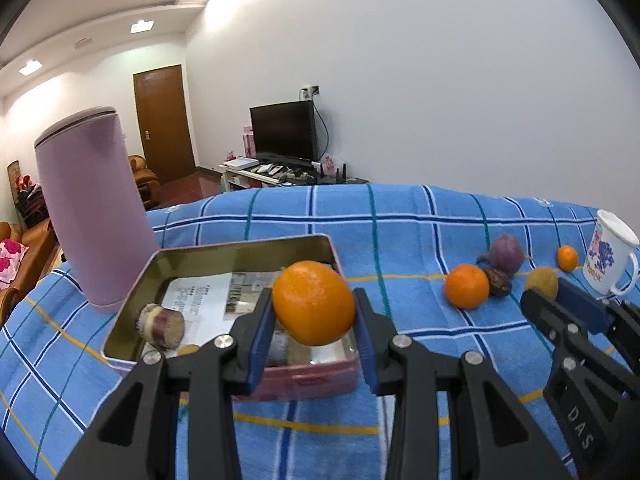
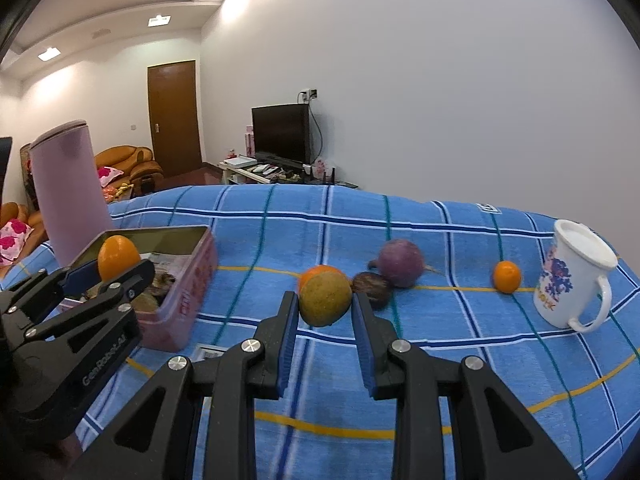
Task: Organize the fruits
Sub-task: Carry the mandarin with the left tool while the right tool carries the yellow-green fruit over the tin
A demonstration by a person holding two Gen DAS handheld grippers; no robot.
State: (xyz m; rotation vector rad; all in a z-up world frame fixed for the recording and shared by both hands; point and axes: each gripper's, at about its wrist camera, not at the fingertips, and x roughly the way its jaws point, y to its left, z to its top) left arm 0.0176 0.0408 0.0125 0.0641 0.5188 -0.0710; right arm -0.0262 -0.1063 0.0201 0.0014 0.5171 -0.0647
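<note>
Left wrist view: left hand-held gripper (image 1: 314,328) clamps an orange (image 1: 314,303) above the tin (image 1: 248,248); right hand-held gripper (image 2: 325,320) pinches a yellowish fruit (image 2: 325,294). Either could slip and roll.

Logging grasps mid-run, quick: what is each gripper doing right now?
Left gripper: shut on an orange, above the tin.
Right gripper: shut on a yellow-green fruit.

Blue checked cloth (image 2: 440,240), orange mandarin (image 1: 314,303), pink tin (image 1: 312,376), lilac canister (image 1: 94,208).
</note>
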